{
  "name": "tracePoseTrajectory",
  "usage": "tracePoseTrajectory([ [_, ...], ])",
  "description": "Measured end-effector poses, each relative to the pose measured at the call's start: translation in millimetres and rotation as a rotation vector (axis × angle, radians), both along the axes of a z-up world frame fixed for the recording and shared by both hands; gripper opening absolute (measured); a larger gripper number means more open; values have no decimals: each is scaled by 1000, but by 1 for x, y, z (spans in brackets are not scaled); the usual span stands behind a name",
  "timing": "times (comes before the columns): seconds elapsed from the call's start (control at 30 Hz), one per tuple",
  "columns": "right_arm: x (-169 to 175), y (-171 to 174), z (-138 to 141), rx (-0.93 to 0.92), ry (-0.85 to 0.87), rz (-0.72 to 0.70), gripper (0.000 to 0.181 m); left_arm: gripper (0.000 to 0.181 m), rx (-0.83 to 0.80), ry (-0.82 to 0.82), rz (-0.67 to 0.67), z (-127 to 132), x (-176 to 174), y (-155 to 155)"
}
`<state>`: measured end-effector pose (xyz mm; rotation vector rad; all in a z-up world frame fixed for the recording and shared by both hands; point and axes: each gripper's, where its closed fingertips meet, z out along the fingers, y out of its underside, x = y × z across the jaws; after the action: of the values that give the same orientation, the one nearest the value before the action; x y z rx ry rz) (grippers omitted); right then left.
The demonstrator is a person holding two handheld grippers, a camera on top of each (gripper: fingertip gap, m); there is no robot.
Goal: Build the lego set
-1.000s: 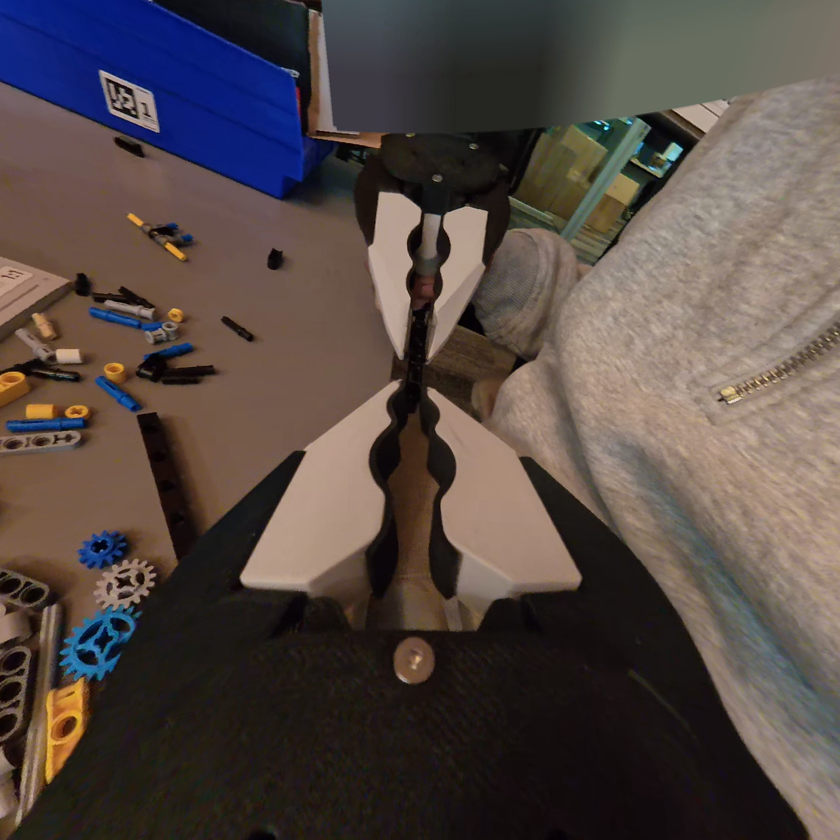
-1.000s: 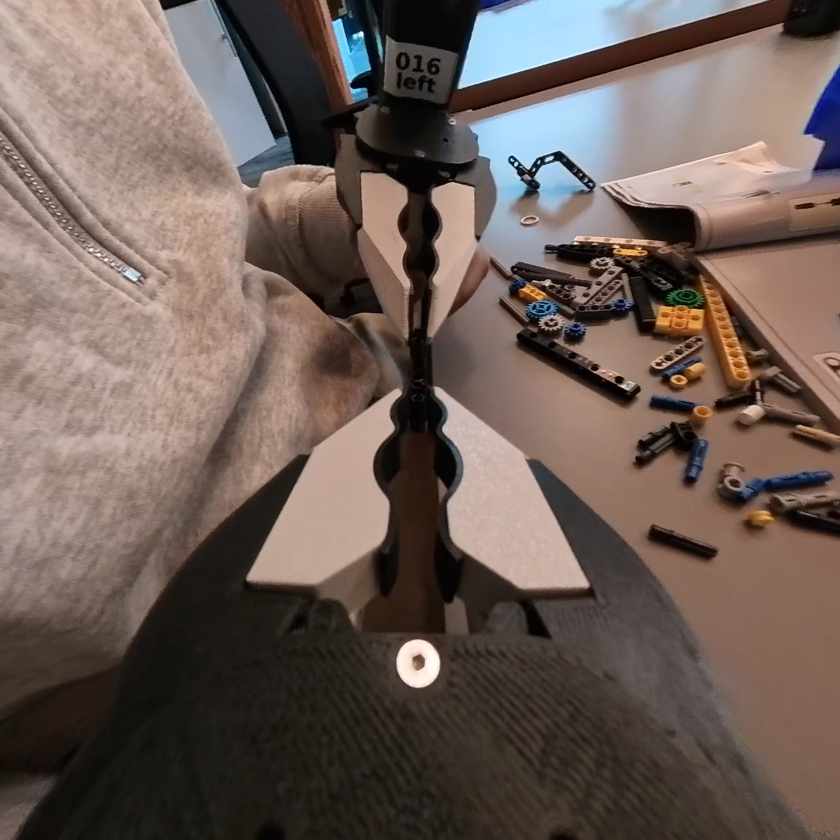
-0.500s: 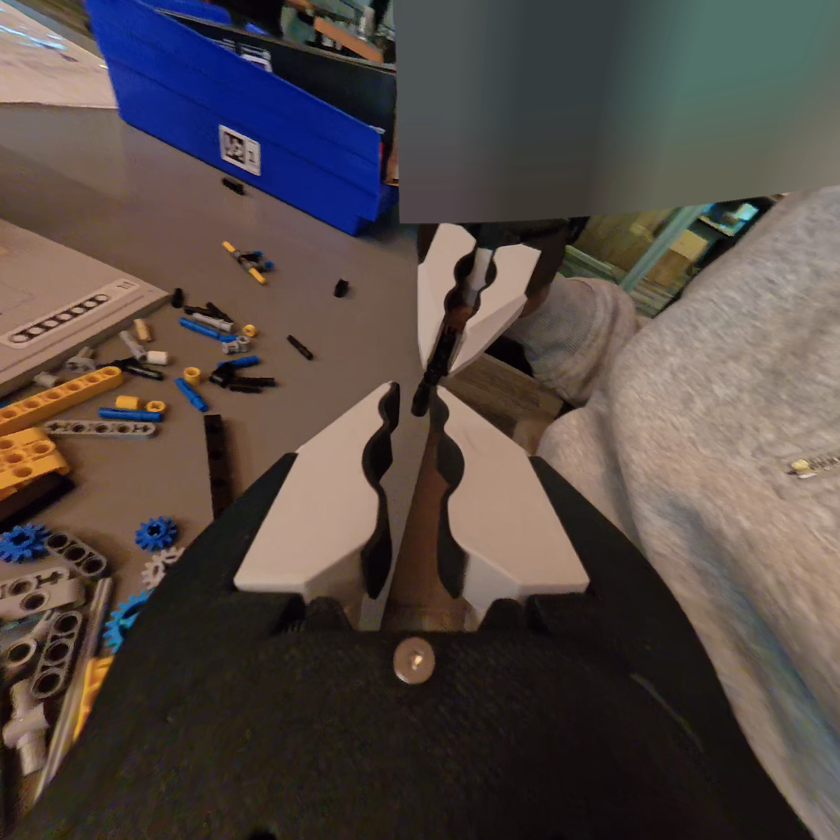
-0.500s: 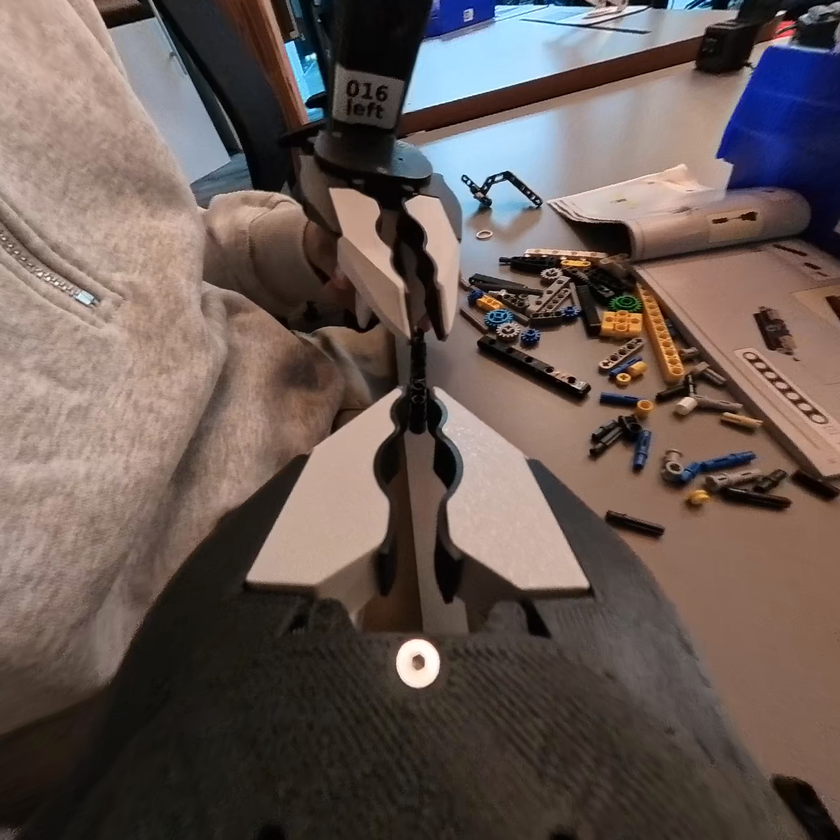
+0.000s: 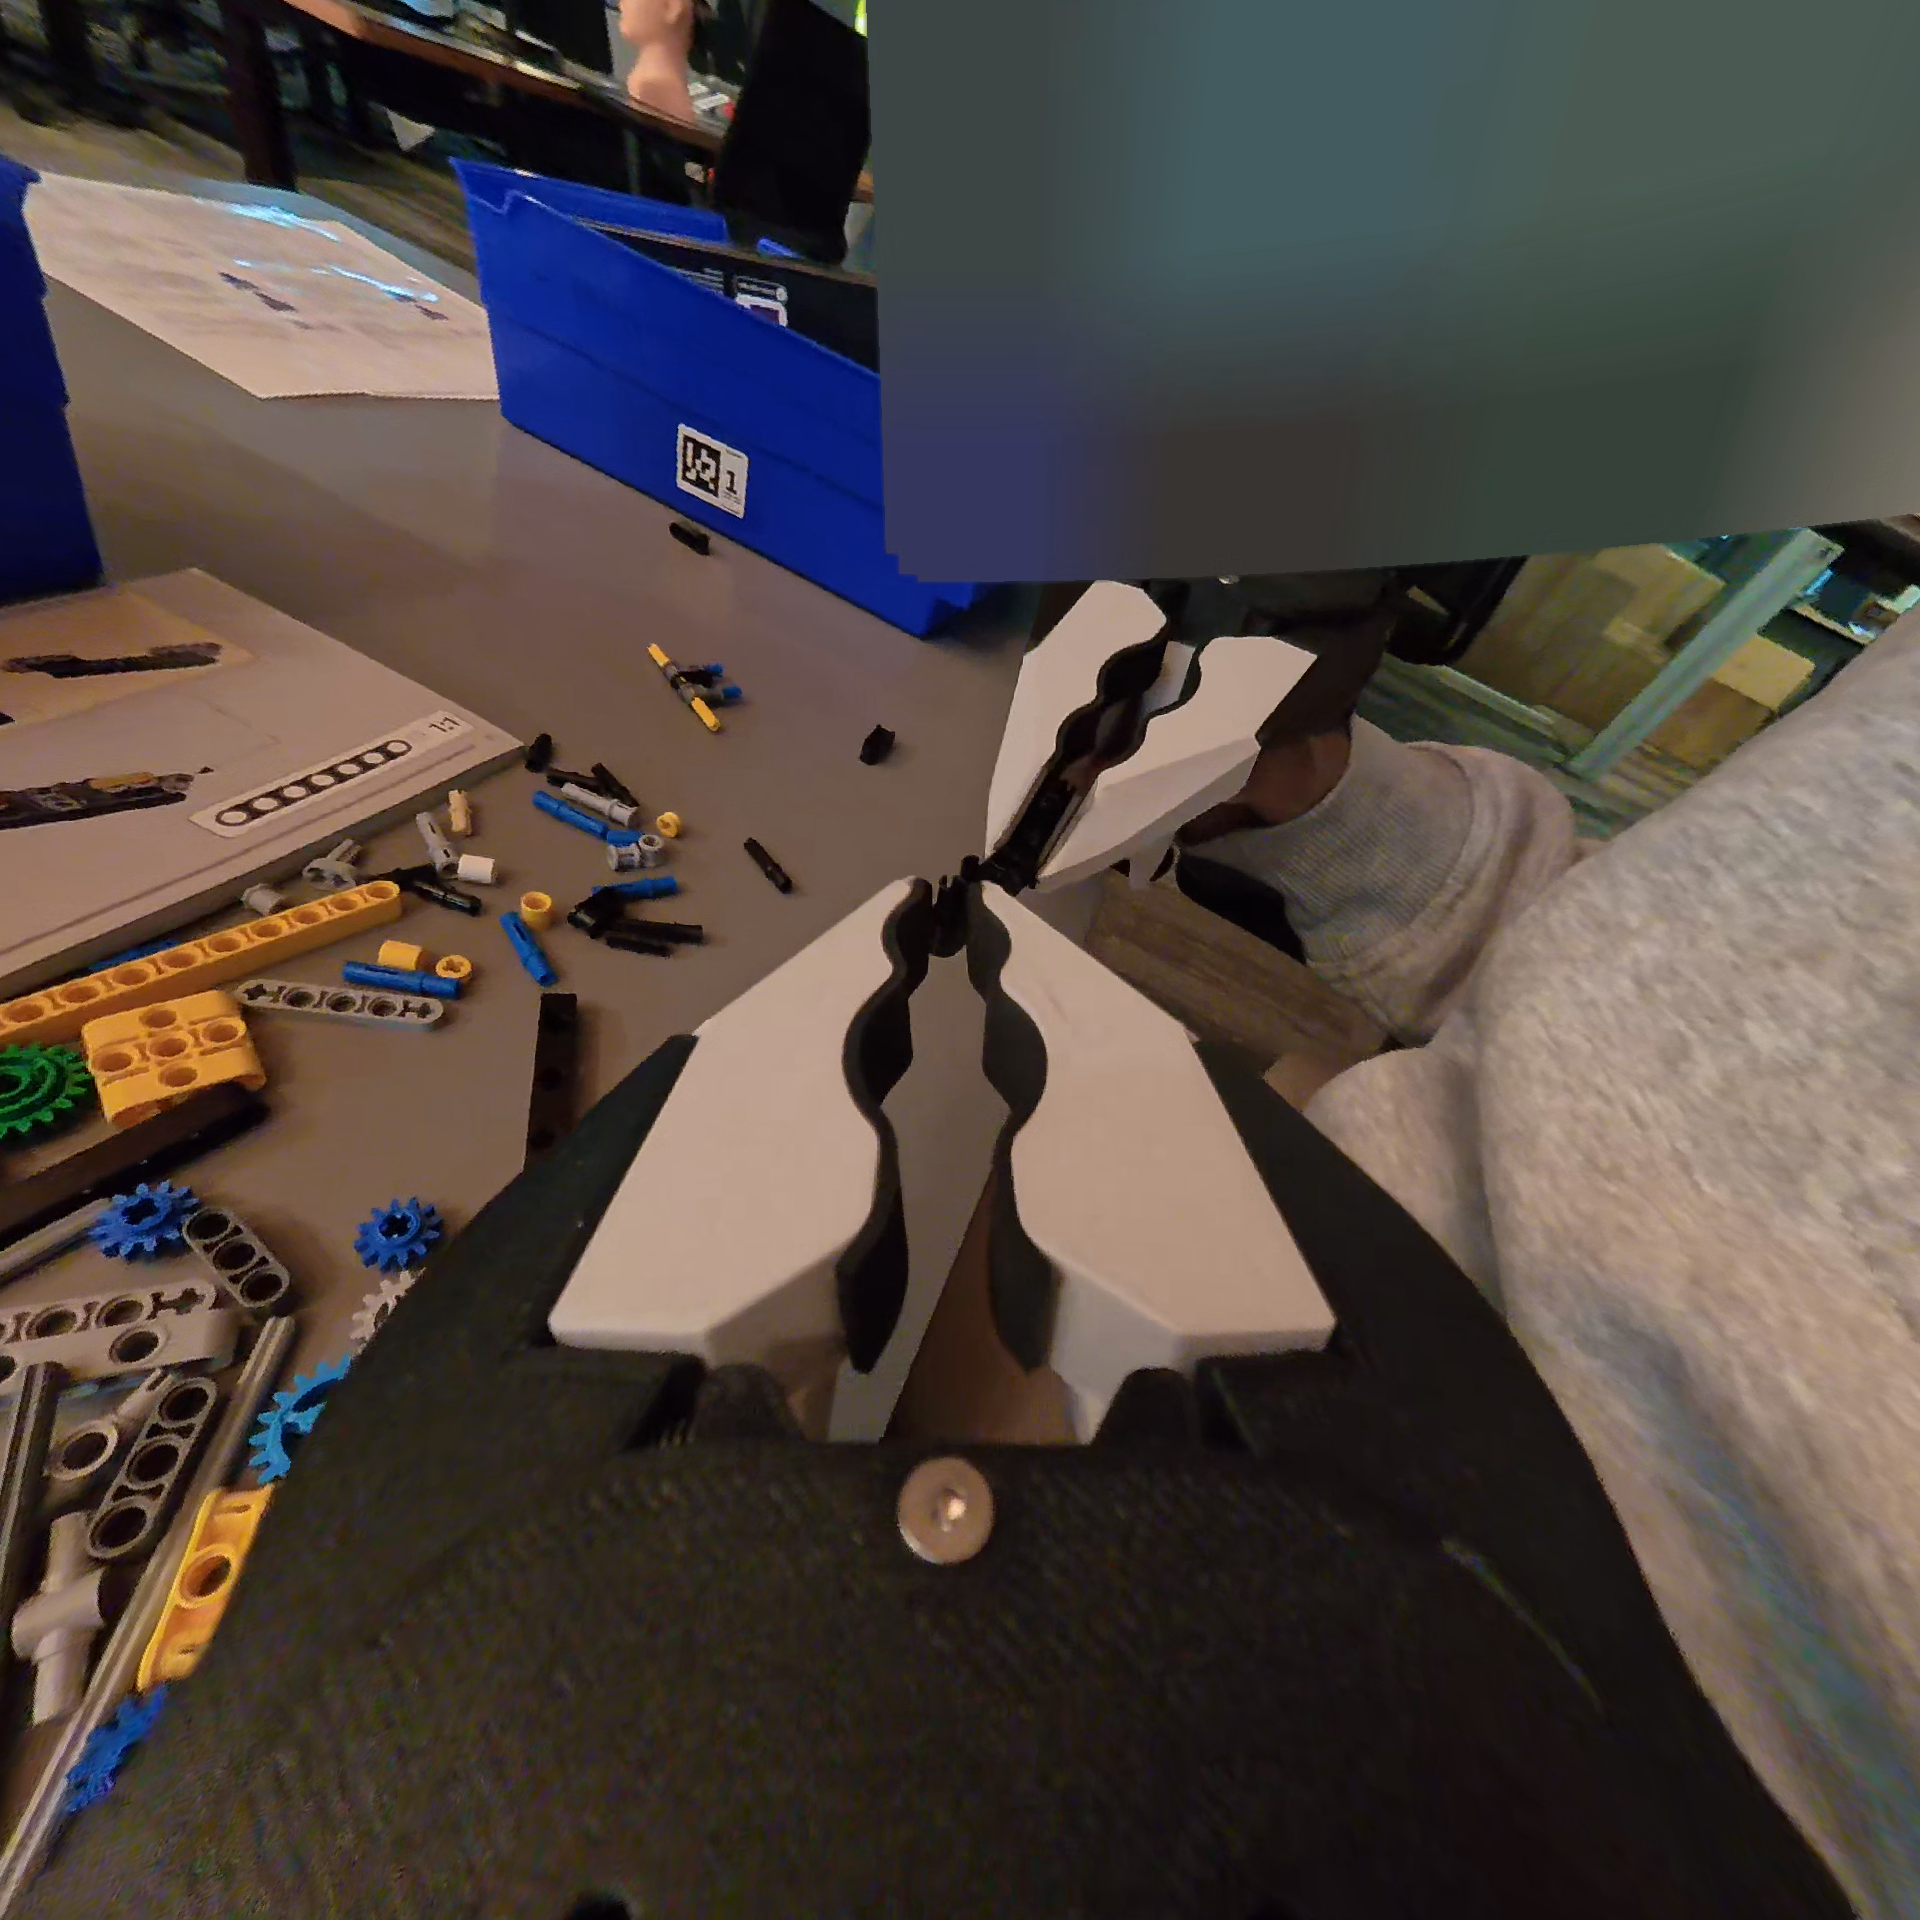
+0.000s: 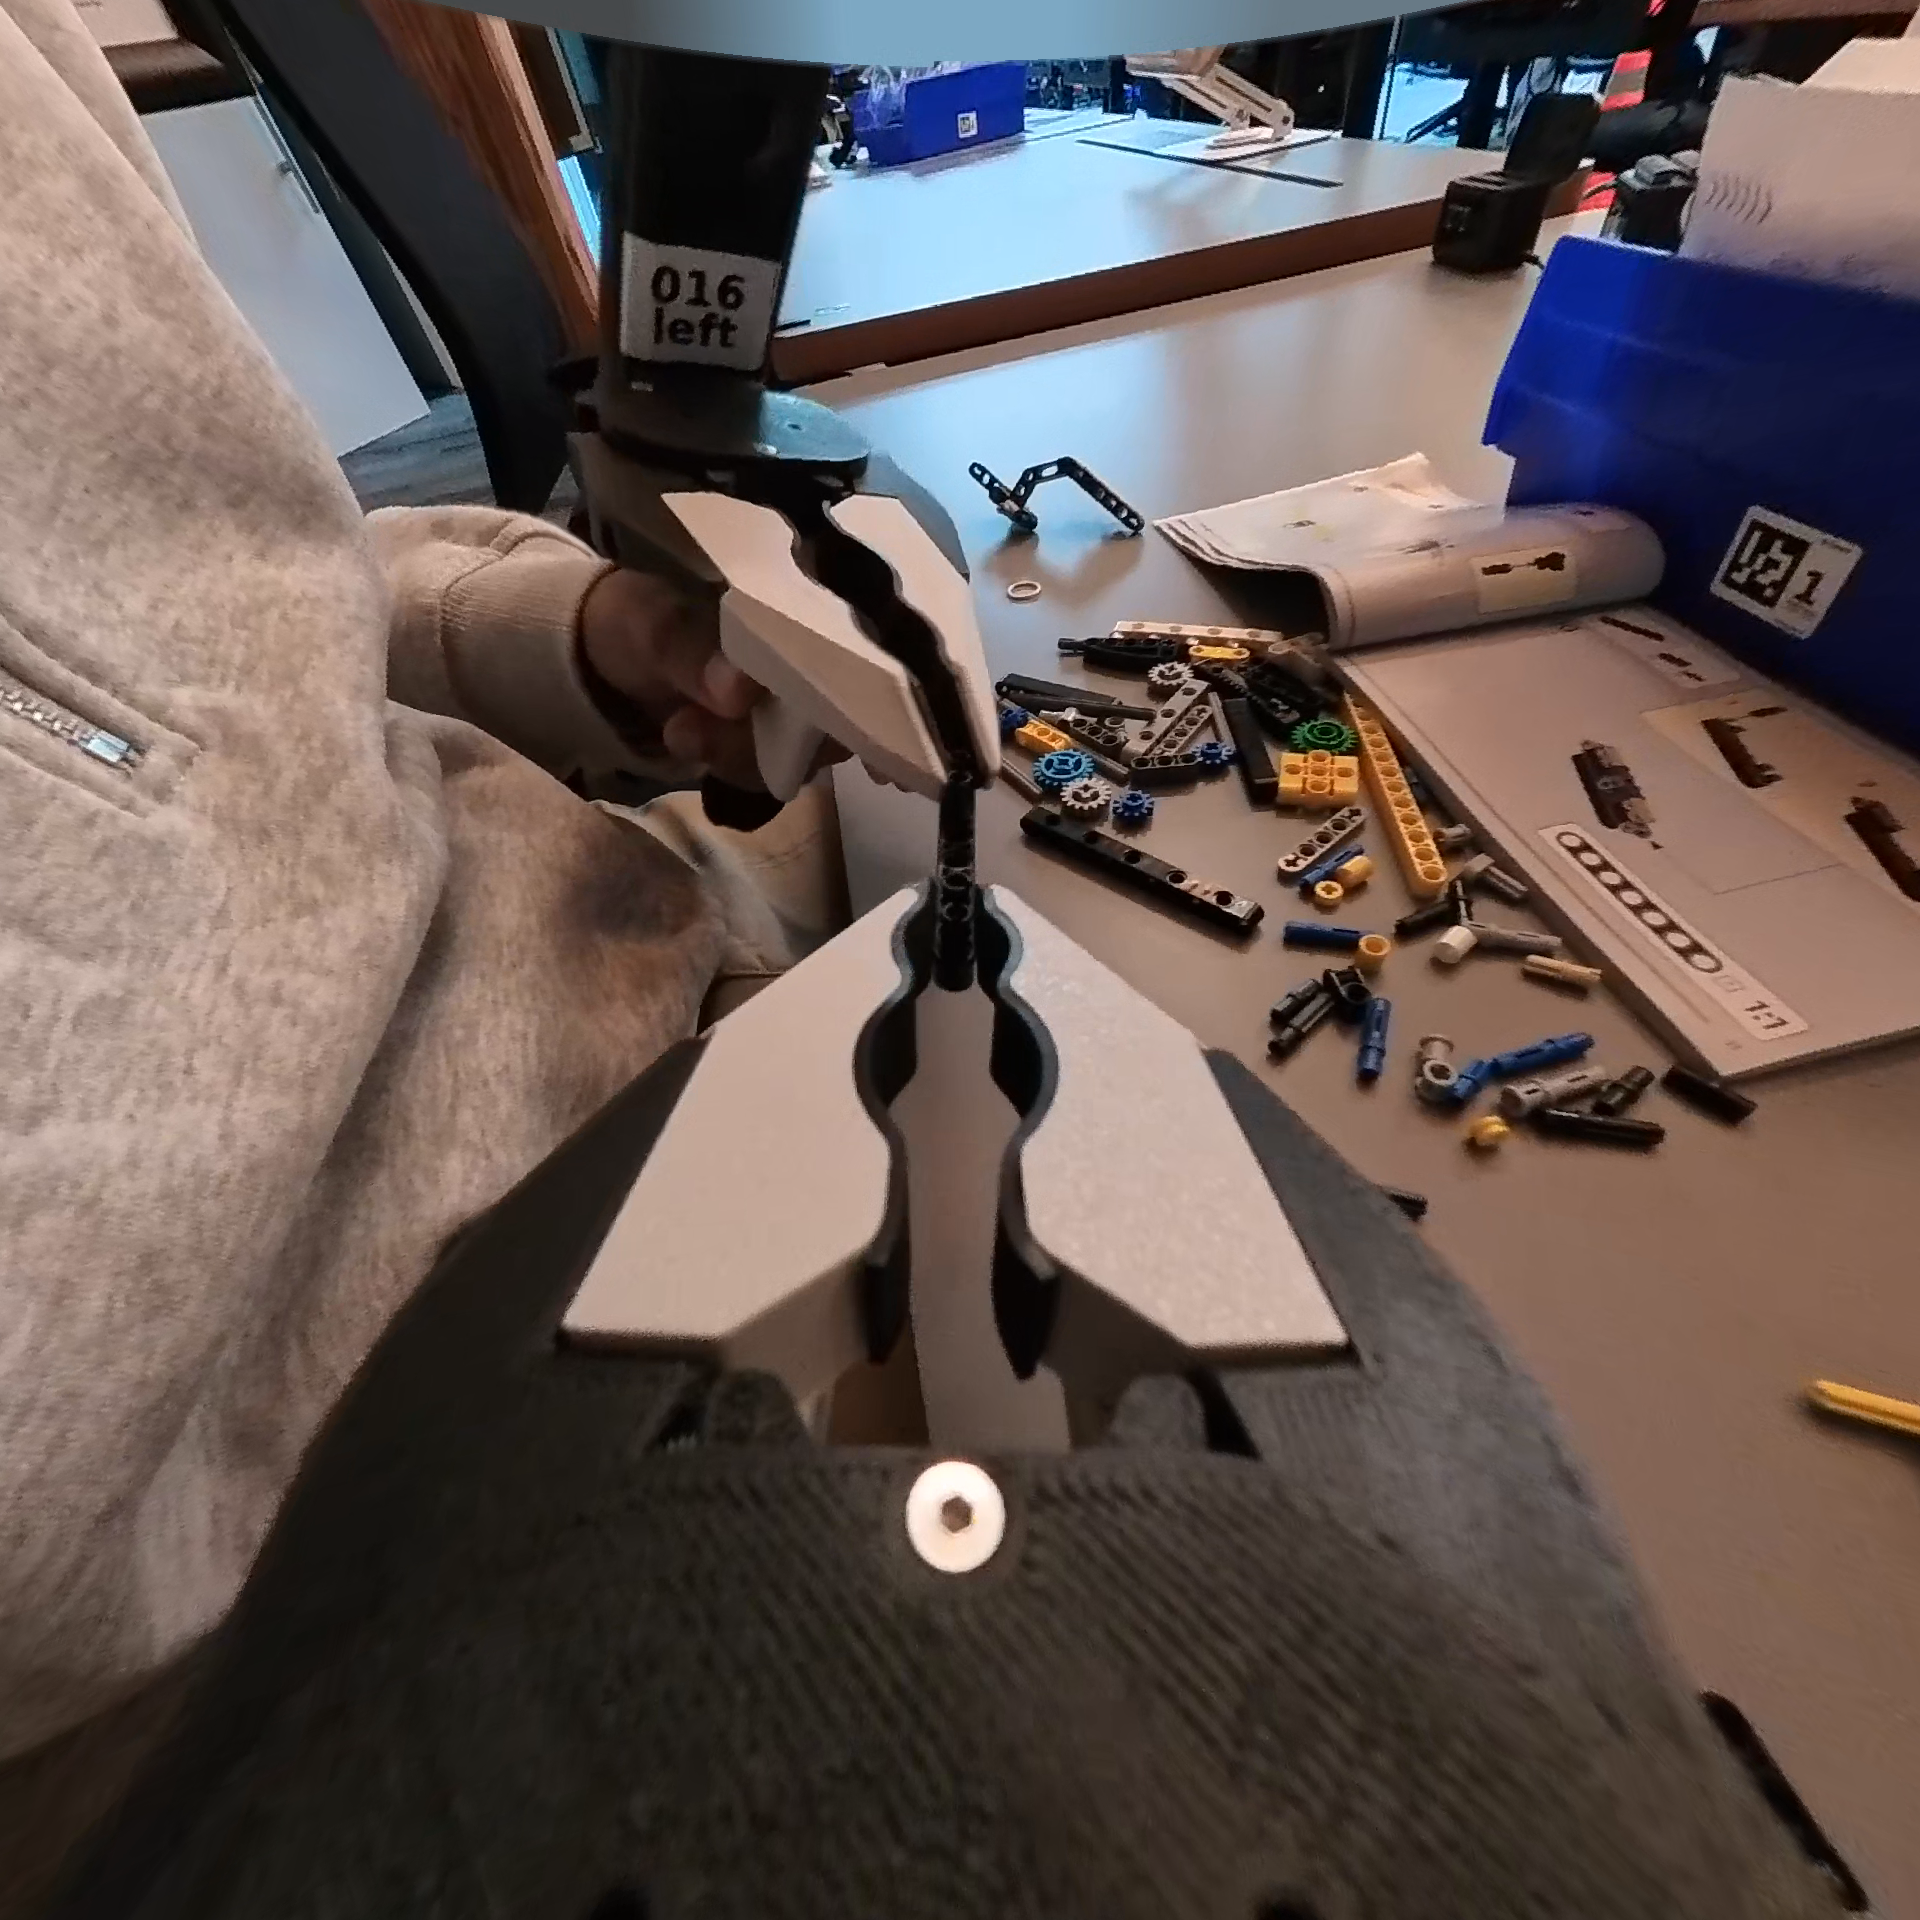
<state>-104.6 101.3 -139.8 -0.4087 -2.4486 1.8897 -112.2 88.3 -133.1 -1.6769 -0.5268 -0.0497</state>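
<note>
A thin black lego beam (image 6: 956, 883) is held in the air between my two grippers, off the table's near edge. My right gripper (image 6: 951, 925) is shut on its near end. My left gripper (image 6: 961, 764) meets its far end from above, jaws nearly together. In the left wrist view my left gripper (image 5: 945, 914) pinches a small black end at its tips, and the right gripper (image 5: 1023, 842) comes in slanted with the beam (image 5: 1039, 805) in its jaws. I cannot tell if the left holds the beam itself or a pin on it.
Loose lego parts lie on the grey table (image 5: 416, 540): a long black beam (image 6: 1143, 868), a yellow beam (image 5: 208, 961), blue gears, pins. An open instruction booklet (image 6: 1662, 883) and a blue bin (image 5: 675, 384) stand behind. The person's grey sweater (image 5: 1662, 1143) is close. My two grippers' fingertips are within a few centimetres of each other.
Both grippers have tilted and swung, so they meet at an angle instead of in line. The black beam stays between them. More of the table and the blue bin shows.
</note>
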Motion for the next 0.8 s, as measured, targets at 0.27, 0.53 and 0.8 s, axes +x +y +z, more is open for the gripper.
tracePoseTrajectory([
  [0.27, -6, 0, 4, -15, 7, -35, 5, 3, -18, 82, 120, 4, -6, 1],
  [0.53, -8, 1, 7, -24, 11, -46, 5, 2, -42, 166, 175, 8, -8, 1],
  [0.8, -3, 2, 6, -21, -11, -15, 5, 2, -60, 180, 123, 8, -4, 1],
])
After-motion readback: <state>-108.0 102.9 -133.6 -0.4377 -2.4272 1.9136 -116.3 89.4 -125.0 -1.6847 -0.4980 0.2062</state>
